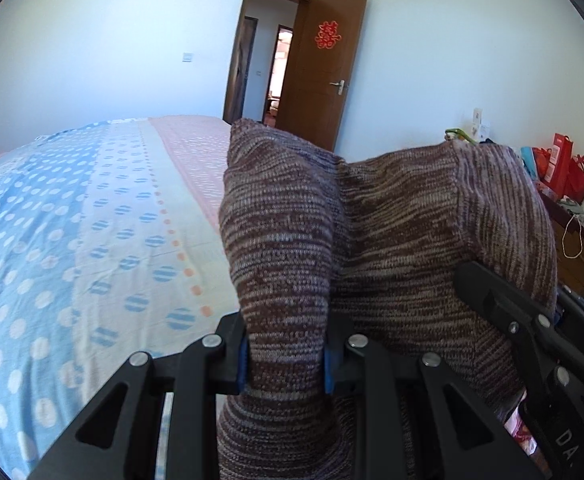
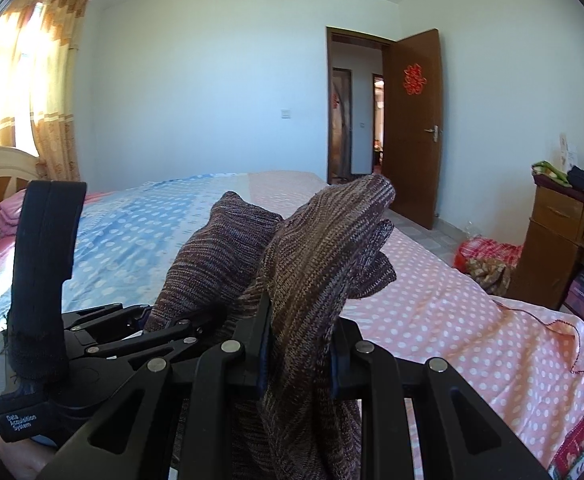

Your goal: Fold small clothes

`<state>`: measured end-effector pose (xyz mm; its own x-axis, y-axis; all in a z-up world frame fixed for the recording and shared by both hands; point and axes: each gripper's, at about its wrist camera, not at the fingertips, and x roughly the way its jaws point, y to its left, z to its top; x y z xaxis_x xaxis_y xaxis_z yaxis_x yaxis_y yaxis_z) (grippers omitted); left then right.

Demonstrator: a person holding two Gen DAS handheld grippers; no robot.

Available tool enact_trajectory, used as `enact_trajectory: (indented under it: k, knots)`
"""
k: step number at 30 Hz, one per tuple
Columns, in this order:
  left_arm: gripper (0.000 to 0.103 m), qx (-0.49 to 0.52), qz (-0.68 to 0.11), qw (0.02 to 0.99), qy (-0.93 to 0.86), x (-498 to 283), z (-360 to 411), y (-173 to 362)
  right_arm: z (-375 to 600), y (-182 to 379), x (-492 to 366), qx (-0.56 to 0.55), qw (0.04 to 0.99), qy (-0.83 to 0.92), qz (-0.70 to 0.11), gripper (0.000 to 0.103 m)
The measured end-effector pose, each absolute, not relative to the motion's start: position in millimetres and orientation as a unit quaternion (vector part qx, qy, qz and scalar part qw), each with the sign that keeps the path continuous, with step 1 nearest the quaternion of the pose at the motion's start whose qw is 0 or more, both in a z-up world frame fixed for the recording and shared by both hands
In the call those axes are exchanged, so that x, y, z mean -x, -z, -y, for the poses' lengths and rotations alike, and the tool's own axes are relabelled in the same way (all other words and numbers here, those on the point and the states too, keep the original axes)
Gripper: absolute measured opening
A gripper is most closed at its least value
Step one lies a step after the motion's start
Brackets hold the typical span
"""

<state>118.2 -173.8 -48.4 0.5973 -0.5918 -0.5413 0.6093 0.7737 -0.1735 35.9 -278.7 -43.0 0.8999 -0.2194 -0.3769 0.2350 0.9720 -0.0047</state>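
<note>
Above the bed (image 1: 92,208), the left wrist view shows the left gripper (image 1: 285,364) clamped on a bunch of the brown knit garment (image 1: 392,232), which is held up in the air; its lower part is cut off.

From the right wrist view, the right gripper (image 2: 299,364) pinches another fold, close beside the left. The step looks like lifting to spread; next, I judge, it must be laid flat on the bed.

Knit garment (image 1: 392,216): marled brown w/ grey-lilac streaks, fine horizontal stripes. Left gripper (image 1: 285,364) black, blue pads (image 1: 242,364); right gripper (image 2: 300,364) black too. Bed sheet (image 1: 72,220): blue w/ white dots, cream band w/ striped blue dots, pink w/ white dots. Door (image 2: 410,128) brown, red paper emblem (image 2: 414,79). Curtain (image 2: 52,92) orange-yellow.
</note>
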Motion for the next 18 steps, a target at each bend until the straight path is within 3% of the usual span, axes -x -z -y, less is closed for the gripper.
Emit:
enact_trajectory:
  k: [18]
  knots:
    - [0.029, -0.054, -0.375, 0.869, 0.317, -195.7, 283.9, 111.0, 410.0, 128.0, -156.8, -0.049, 0.92, 0.177, -0.346, 0.022]
